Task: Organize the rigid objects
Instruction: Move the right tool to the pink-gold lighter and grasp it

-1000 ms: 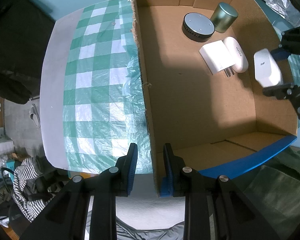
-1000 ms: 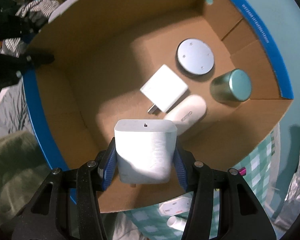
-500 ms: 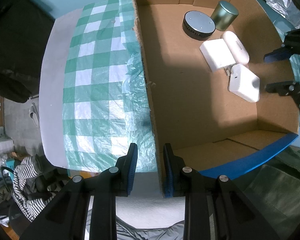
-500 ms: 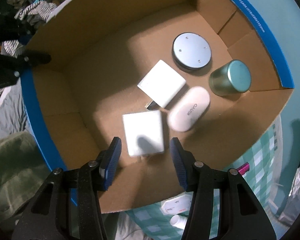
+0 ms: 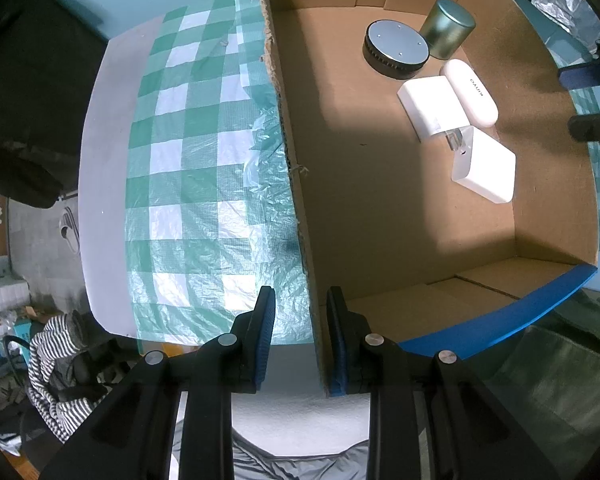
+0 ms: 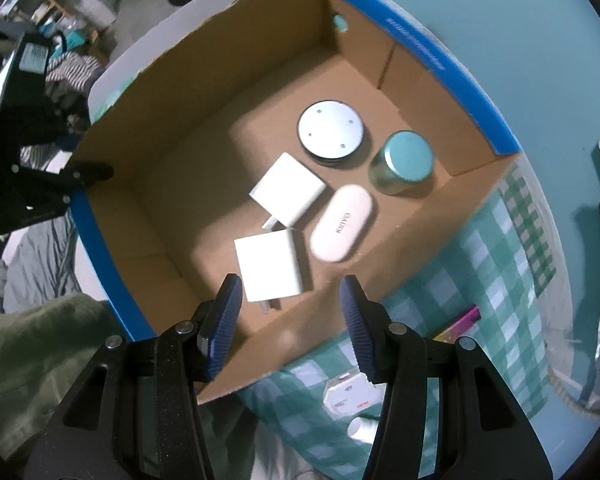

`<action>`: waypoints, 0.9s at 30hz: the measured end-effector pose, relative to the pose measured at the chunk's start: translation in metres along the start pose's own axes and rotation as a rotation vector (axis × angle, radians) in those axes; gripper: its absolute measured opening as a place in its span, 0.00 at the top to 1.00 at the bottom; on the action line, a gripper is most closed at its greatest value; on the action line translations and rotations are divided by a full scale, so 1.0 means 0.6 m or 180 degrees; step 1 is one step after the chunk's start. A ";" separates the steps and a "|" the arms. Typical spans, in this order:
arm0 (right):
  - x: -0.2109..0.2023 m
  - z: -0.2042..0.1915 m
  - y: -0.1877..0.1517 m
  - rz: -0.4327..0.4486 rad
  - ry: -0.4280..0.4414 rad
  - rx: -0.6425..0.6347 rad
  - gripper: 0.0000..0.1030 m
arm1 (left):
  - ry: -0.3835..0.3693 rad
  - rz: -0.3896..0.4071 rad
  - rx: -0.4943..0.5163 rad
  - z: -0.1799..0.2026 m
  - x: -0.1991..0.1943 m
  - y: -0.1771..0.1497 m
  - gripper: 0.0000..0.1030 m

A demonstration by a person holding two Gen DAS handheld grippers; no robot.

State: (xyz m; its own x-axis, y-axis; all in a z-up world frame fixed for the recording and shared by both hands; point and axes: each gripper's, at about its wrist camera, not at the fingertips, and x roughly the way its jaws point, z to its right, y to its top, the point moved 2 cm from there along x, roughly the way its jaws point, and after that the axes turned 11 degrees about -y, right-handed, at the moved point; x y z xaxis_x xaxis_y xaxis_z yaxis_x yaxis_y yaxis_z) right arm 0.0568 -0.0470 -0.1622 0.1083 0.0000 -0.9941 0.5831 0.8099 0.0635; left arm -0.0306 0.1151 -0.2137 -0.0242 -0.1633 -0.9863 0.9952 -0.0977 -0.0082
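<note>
An open cardboard box (image 5: 380, 200) (image 6: 172, 184) holds a round grey disc (image 6: 332, 128), a green tin (image 6: 404, 162), a white oval case (image 6: 342, 228) and two white chargers. One charger (image 6: 288, 190) lies by the disc. The other charger (image 6: 270, 270) (image 5: 486, 168) lies flat on the box floor below my right gripper (image 6: 290, 284), which hangs open and empty above the box's near wall. My left gripper (image 5: 300, 336) points down with the box's side wall between its narrow jaws. The wall touches the right pad, and a gap shows at the left pad.
The box stands on a green-checked cloth (image 5: 188, 152) over a white table. Outside the box, on the cloth, lie a white packet (image 6: 350, 394), a pink item (image 6: 460, 322) and a small white bottle (image 6: 362, 428). Striped clothing (image 5: 52, 356) lies beyond the table edge.
My right gripper let go of the white charger, which dropped flat onto the box floor. The gripper then rose and drew back toward the near wall. The left gripper stayed put.
</note>
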 end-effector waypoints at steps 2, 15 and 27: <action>-0.010 0.006 -0.005 0.0032 -0.0004 0.0075 0.50 | -0.0005 0.0000 -0.0006 0.000 0.000 -0.001 0.74; -0.030 0.057 -0.044 0.0036 -0.0035 0.0465 0.50 | -0.0013 -0.0017 -0.0009 -0.004 0.001 -0.001 0.74; -0.009 0.113 -0.099 -0.0083 -0.0020 0.0906 0.50 | -0.0018 -0.0012 -0.0030 -0.004 0.002 -0.002 0.74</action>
State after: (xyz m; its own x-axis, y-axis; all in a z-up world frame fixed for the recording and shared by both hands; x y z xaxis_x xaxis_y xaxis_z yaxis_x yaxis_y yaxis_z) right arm 0.0760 -0.1349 -0.1547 0.0948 -0.0230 -0.9952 0.7883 0.6123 0.0609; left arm -0.0315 0.1176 -0.2153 -0.0284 -0.1684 -0.9853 0.9959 -0.0890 -0.0135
